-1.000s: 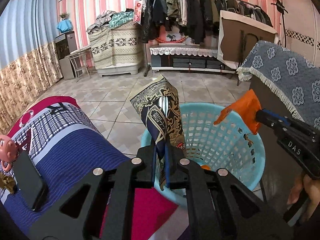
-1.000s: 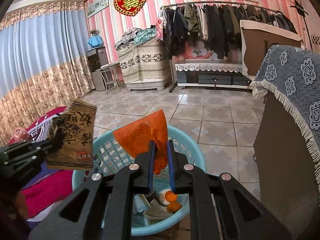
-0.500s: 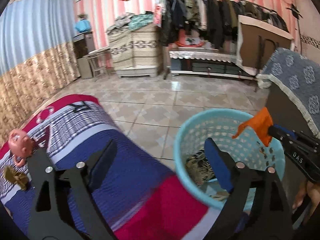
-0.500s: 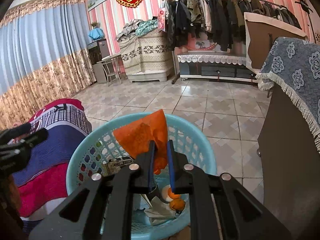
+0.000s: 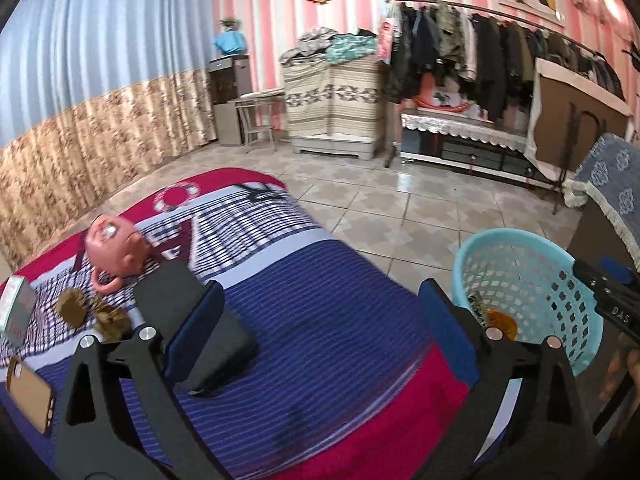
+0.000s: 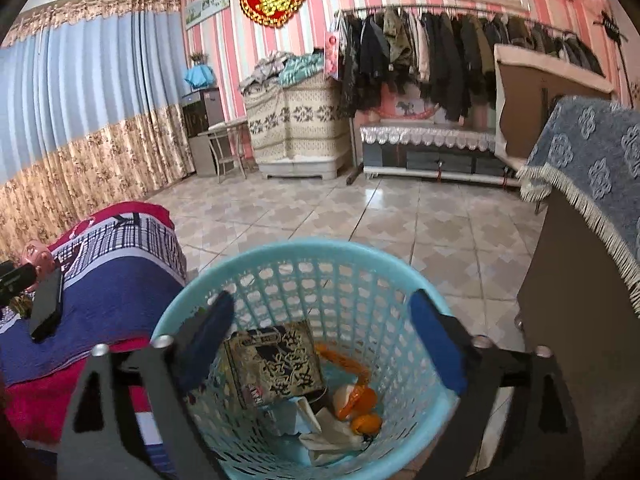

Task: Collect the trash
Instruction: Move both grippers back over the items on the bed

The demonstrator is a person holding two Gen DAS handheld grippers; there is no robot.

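Note:
A light blue plastic basket (image 6: pixel 304 256) stands on the tiled floor beside the bed; it also shows in the left wrist view (image 5: pixel 520 240). Inside lie a dark patterned snack bag (image 6: pixel 276 364), an orange wrapper (image 6: pixel 344 360), white paper and orange peel. My right gripper (image 6: pixel 324 340) is open and empty directly over the basket. My left gripper (image 5: pixel 320 320) is open and empty over the striped bed cover (image 5: pixel 312 280). Brown crumpled trash (image 5: pixel 92 312) lies on the bed at the left.
On the bed lie a pink doll head (image 5: pixel 114 246), a black case (image 5: pixel 192 320), a phone (image 5: pixel 30 396) and a small box (image 5: pixel 16 304). A cabinet with a blue fringed cloth (image 6: pixel 592 168) stands right of the basket. A clothes rack (image 6: pixel 440 52) lines the far wall.
My left gripper opened and dropped the patterned bag into the basket, then swung left over the bed. My right gripper opened and the orange wrapper fell into the basket.

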